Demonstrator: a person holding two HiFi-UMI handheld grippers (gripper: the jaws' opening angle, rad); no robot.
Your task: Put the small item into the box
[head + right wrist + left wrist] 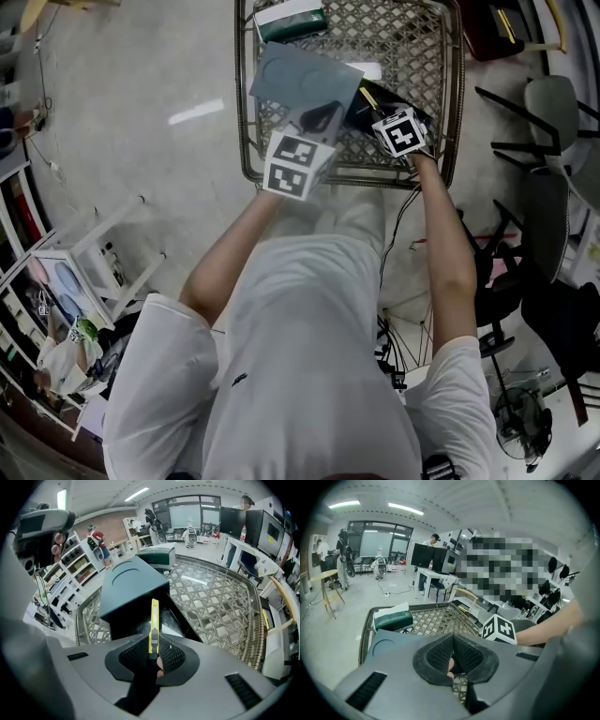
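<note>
A yellow utility knife (pixel 153 623) stands upright in my right gripper (pixel 153 641), which is shut on it. Its tip hangs over the dark opening of the black box (pixel 140 616) on the wicker table. The box's grey-blue lid (pixel 131 583) is tilted up and held at its edge by my left gripper (pixel 452 641), which is shut. In the head view the lid (pixel 305 80) stands above the left gripper (pixel 317 117). There the right gripper (pixel 375 105) is just to the right, over the box (pixel 361 114). The box's inside is mostly hidden.
The box rests on a wicker table with a metal rim (pixel 246 112). A green tissue box (pixel 292 23) lies at the table's far corner. Chairs (pixel 553 112) stand to the right, white shelving (pixel 84 272) to the left, cables on the floor (pixel 398 347).
</note>
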